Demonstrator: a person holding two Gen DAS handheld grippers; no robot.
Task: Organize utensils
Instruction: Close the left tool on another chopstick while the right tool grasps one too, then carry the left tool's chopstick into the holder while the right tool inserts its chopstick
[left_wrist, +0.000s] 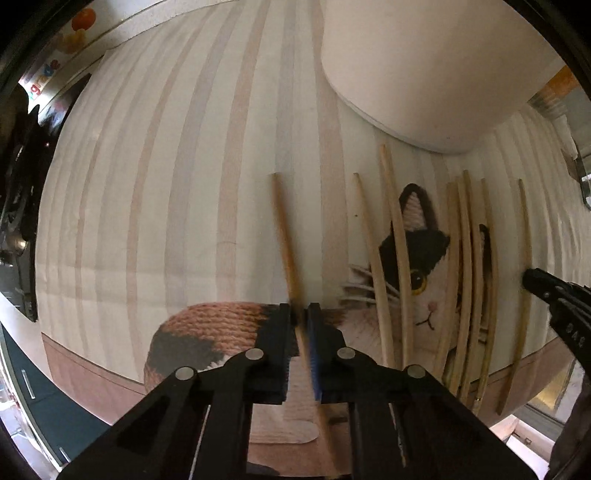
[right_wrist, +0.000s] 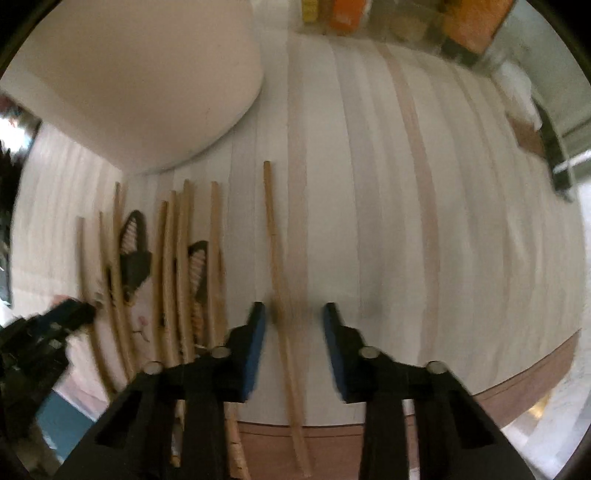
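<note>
My left gripper (left_wrist: 300, 314) points down at a striped tablecloth (left_wrist: 166, 184) and is shut on a wooden chopstick (left_wrist: 284, 229) that lies apart, left of the others. Several more chopsticks (left_wrist: 395, 240) lie side by side across a knitted cat figure (left_wrist: 432, 266). My right gripper (left_wrist: 554, 295) shows at the right edge, by the outermost stick. In the right wrist view my right gripper (right_wrist: 294, 308) straddles a single chopstick (right_wrist: 271, 221); the stick sits close to the left pad and the right pad stands clear of it. The left gripper (right_wrist: 55, 325) is blurred at the left.
A large white rounded container (left_wrist: 424, 74) (right_wrist: 147, 74) stands just beyond the chopstick tips. Coloured packages (right_wrist: 343, 14) line the far edge of the table. The cloth's brown border (right_wrist: 517, 380) marks the near edge.
</note>
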